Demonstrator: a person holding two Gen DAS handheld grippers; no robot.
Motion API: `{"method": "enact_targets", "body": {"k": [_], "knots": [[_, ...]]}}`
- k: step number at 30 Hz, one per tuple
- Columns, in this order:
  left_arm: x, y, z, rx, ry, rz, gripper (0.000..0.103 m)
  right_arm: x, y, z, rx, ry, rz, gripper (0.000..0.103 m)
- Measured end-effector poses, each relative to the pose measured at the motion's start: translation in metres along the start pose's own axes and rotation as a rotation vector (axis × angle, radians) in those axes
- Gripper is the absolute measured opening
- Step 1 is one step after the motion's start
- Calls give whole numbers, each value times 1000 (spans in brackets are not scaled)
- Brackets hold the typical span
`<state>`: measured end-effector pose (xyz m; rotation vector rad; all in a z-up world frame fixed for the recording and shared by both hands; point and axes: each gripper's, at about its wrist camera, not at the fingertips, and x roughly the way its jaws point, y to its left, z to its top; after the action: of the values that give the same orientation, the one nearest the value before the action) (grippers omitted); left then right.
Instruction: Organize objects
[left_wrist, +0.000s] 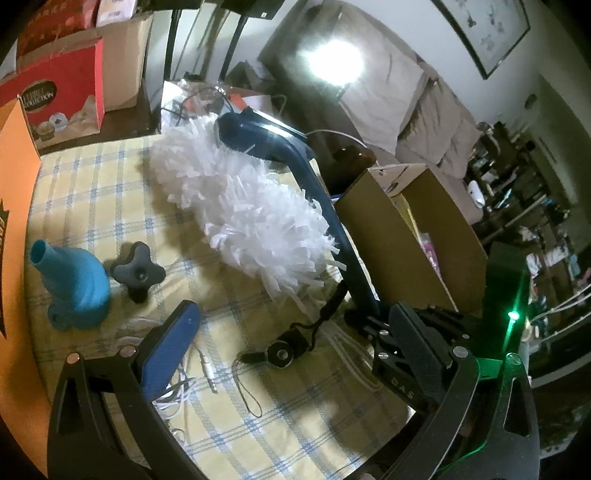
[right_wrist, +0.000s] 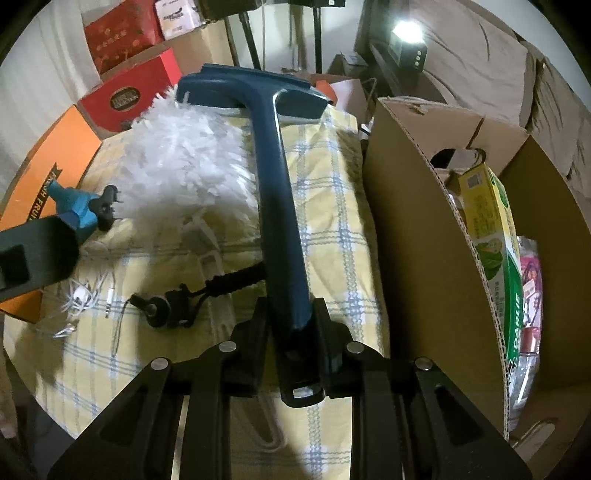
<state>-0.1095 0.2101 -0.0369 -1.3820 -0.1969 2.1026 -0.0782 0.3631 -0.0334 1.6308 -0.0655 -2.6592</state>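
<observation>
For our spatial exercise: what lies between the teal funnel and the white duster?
A dark four-lobed knob stands between the teal funnel and the white duster, clearest in the left wrist view.

My right gripper (right_wrist: 291, 321) squeezes the blue squeegee (right_wrist: 275, 177) by its handle, above the yellow checked cloth (right_wrist: 332, 206), beside the cardboard box (right_wrist: 413, 206).

You're looking across a table under a yellow plaid cloth (left_wrist: 110, 192), with a bright lamp (left_wrist: 330, 61) glaring behind it. There's a framed picture (left_wrist: 484, 29) high on the pale wall, and cluttered shelves (left_wrist: 532, 192) sit dim at right.
</observation>
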Motion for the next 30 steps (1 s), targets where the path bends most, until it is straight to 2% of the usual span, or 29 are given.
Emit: {"method": "enact_targets", "body": {"k": [6, 9, 11, 16, 22, 26, 30], "knots": [[8, 5, 2, -64, -13, -59, 100, -15, 4, 4, 13, -26, 44, 21], [14, 5, 9, -100, -5, -116, 95, -21, 6, 7, 19, -39, 74, 20], [19, 7, 17, -133, -1, -162, 85, -24, 8, 9, 25, -47, 91, 20], [26, 10, 35, -191, 4, -218, 73, -30, 9, 13, 28, -67, 107, 20], [37, 6, 49, -223, 27, -272, 73, -33, 6, 15, 40, -73, 129, 20], [46, 1, 50, -238, 57, -276, 73, -34, 5, 16, 47, -74, 137, 20], [28, -2, 51, -242, 10, -294, 73, -36, 3, 16, 55, -77, 144, 20]]}}
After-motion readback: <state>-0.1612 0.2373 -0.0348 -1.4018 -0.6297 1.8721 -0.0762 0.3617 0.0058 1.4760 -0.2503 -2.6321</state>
